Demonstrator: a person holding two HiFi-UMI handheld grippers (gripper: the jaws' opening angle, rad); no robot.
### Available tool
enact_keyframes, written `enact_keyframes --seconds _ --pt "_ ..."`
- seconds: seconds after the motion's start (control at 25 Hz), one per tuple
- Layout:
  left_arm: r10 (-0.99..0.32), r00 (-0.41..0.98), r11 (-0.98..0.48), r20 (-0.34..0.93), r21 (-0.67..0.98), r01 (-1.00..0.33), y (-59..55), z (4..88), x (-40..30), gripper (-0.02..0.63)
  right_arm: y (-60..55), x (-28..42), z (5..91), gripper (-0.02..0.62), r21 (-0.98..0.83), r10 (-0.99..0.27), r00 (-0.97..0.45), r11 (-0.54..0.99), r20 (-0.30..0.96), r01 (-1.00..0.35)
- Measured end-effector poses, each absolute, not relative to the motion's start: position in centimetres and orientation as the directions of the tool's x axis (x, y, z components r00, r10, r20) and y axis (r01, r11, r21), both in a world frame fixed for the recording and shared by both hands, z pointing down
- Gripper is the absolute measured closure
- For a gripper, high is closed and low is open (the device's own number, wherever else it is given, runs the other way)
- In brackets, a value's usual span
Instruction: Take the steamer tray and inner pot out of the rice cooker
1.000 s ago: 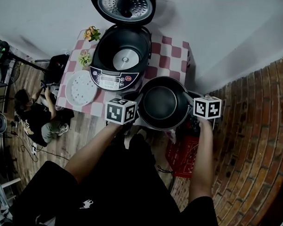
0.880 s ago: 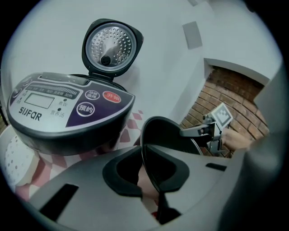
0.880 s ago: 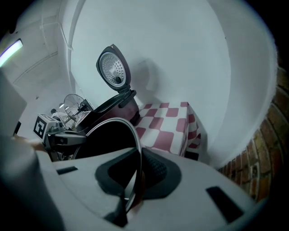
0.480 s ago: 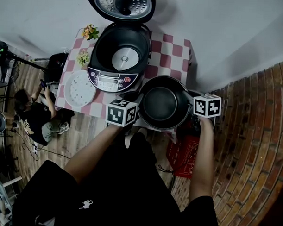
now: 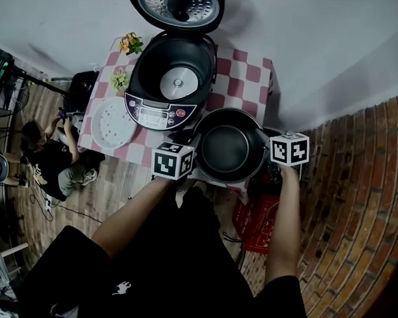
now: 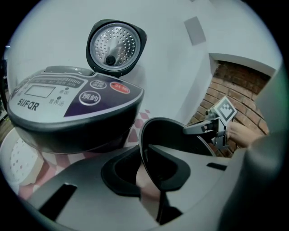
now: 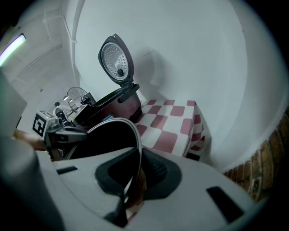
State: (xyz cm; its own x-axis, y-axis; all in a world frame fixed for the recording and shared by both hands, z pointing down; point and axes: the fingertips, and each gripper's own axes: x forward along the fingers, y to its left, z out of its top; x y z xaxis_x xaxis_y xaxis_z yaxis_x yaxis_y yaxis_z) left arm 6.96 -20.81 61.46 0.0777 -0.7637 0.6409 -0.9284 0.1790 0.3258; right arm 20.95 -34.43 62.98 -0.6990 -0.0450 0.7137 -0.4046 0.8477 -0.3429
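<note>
Head view, nearest first: the left hand-held gripper [image 5: 191,145] meets the inner pot [image 5: 231,146] at the pot's 9 o'clock, and the right hand-held gripper [image 5: 266,143] meets it at 3 o'clock. The pot is round, deep and matt black inside, with a thin pale metal rim. It sits over the near right corner of the counter [image 5: 244,78], which wears a red-and-white checked cloth; I cannot tell whether it rests there.

In the left gripper view the jaws are opening, the rim standing between the grey jaws with dark gaps either side. In the right gripper view the jaws are clamped on the rim, its ribbed black pad [image 7: 156,169] against the metal.

At the pot's 11 o'clock stands the rice cooker [image 5: 170,76], glossy and dark, hollow, with a round silver heating plate [image 5: 178,83] at its bottom. The steamer tray [image 5: 113,123], a white perforated disc, lies flat at the cooker's 8 o'clock. Farthest, at 12 o'clock, the cooker's lid [image 5: 181,6] stands raised, its underside dimpled metal.
</note>
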Motion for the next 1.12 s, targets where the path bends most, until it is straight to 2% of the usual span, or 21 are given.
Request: enact_keyframes --seconds 0.08,0.2,0.36,0.76,1.0,1.12 --pt "-0.758 0.077 0.176 0.648 0.317 -0.932 -20.6 61.5 7.0 0.535 -34.5 20.9 62.7 0.558 -0.328 -0.059 -0.702 0.855 0.709 -0.403" --pt "-0.755 0.078 0.162 0.651 0.302 -0.939 -19.9 60.9 7.1 0.462 -34.7 20.9 61.6 0.512 -0.286 -0.109 -0.713 0.866 0.692 -0.41" --pt "-0.777 0.073 0.149 0.625 0.295 -0.944 -18.3 59.1 6.8 0.466 -34.5 21.0 59.7 0.492 -0.227 -0.188 -0.722 0.871 0.666 -0.436" --pt "-0.841 0.099 0.049 0.531 0.257 -0.965 -16.7 53.8 4.6 0.58 -32.9 21.8 55.3 0.497 -0.22 -0.371 -0.75 0.801 0.547 -0.557" --pt "-0.879 0.122 -0.026 0.461 0.21 -0.977 -16.2 51.1 3.0 0.601 -30.1 22.8 51.9 0.594 -0.276 -0.484 -0.744 0.718 0.462 -0.639" --pt "-0.886 0.156 -0.077 0.436 0.195 -0.978 -15.2 49.9 2.3 0.601 -27.5 22.4 49.8 0.594 -0.313 -0.523 -0.752 0.693 0.401 -0.649"
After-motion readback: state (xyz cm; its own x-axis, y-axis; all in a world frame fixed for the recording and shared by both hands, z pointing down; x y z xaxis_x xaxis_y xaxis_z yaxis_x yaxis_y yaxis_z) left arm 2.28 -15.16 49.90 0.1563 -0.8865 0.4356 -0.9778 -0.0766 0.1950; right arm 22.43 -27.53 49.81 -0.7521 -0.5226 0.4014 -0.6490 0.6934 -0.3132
